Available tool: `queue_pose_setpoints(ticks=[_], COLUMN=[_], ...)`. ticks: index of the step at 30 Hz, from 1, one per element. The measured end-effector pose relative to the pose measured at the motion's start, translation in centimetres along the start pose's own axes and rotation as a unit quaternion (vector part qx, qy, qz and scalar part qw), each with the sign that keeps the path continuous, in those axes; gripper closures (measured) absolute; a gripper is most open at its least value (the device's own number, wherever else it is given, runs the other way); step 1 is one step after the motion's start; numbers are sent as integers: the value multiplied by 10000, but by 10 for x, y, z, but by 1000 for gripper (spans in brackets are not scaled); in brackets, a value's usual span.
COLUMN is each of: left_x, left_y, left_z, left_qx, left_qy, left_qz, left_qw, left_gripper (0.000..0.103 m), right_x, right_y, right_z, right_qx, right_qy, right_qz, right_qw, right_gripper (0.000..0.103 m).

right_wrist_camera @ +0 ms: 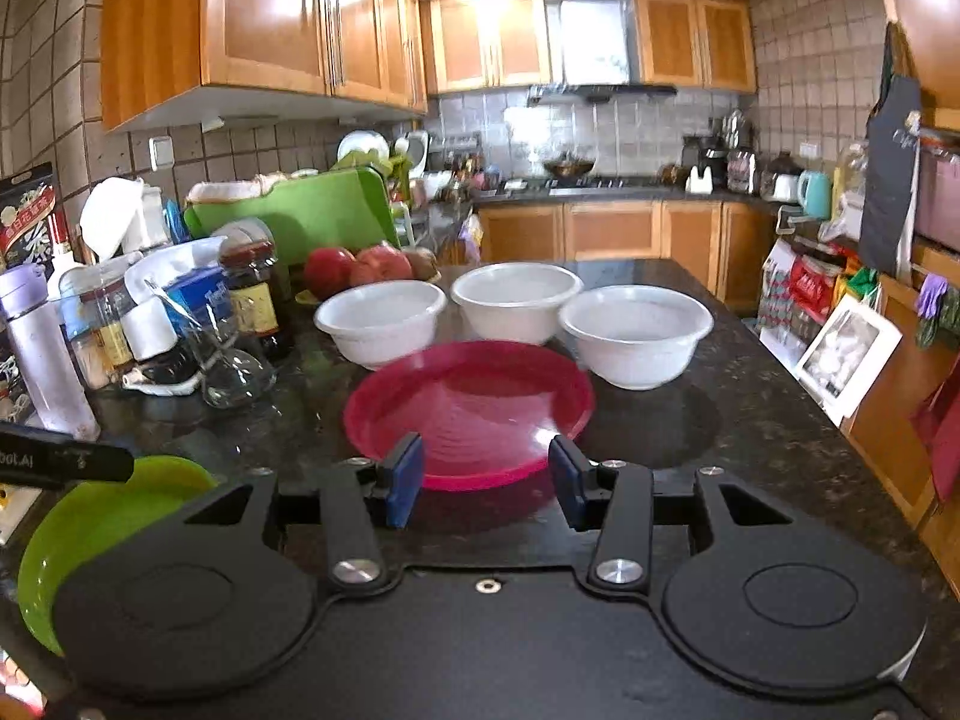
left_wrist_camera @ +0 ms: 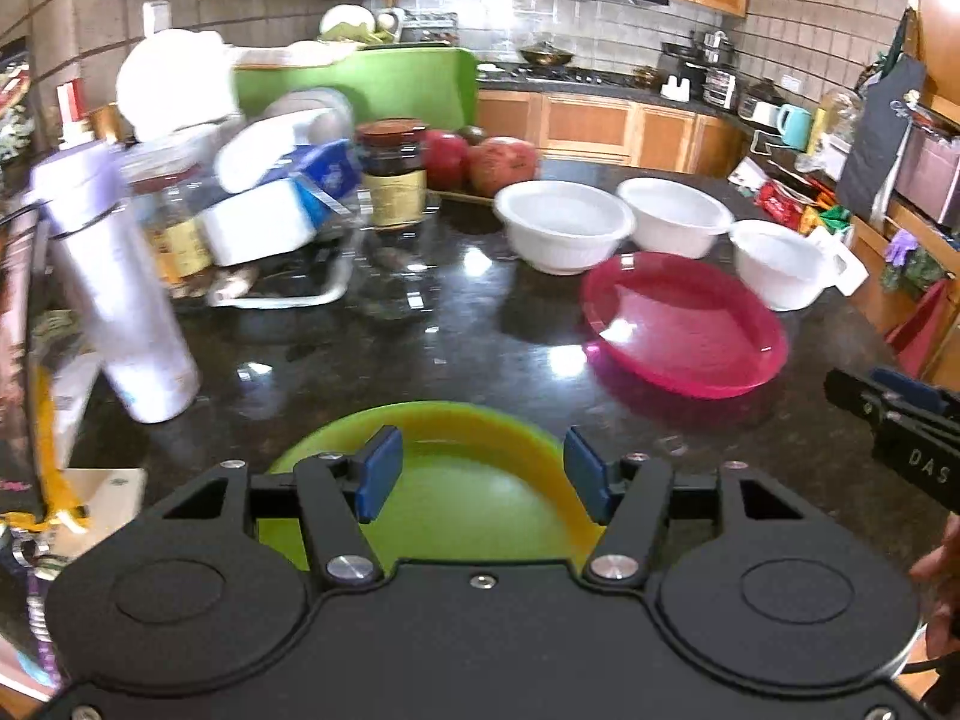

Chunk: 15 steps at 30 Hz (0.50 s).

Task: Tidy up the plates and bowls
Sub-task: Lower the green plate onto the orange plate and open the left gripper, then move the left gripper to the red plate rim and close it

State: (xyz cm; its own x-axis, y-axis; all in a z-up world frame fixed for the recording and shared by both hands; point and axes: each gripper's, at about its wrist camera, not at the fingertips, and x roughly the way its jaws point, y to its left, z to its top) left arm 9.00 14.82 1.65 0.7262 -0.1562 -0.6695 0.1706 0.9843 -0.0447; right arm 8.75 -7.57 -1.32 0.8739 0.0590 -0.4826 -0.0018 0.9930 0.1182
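Left tool (left_wrist_camera: pixel 477 474) and right tool (right_wrist_camera: pixel 486 489) gape (nothing gripped).

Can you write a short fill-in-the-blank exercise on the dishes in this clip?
1. The number of white plastic bowls on the dark stone countertop is ____.
2. The round pink plastic plate lies in front of the ____ claw.
3. The left claw hangs over a plate coloured ____.

Missing words: three; right; green

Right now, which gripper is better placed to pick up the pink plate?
Right. The right gripper sits open directly in front of the pink plate, near its front rim. The left gripper hangs open over the green plate, with the pink one off to its right.
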Motion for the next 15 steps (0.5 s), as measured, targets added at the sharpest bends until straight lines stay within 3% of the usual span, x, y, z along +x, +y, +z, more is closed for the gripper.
queue_pose_setpoints(ticks=[7,15], left_x=[20,52], left_y=[-52,-92], left_z=[24,40], left_qx=[57,110], left_qy=[-123,40], left_qz=[73,163], left_qw=[9999,9998], left_gripper=[40,41], right_x=[8,50], right_y=[-56,-98], right_z=[13,29], right_qx=[-271,-177], right_qy=[-44,318], right_qz=[24,505], right_qw=[9996,9981], right_gripper=[56,61])
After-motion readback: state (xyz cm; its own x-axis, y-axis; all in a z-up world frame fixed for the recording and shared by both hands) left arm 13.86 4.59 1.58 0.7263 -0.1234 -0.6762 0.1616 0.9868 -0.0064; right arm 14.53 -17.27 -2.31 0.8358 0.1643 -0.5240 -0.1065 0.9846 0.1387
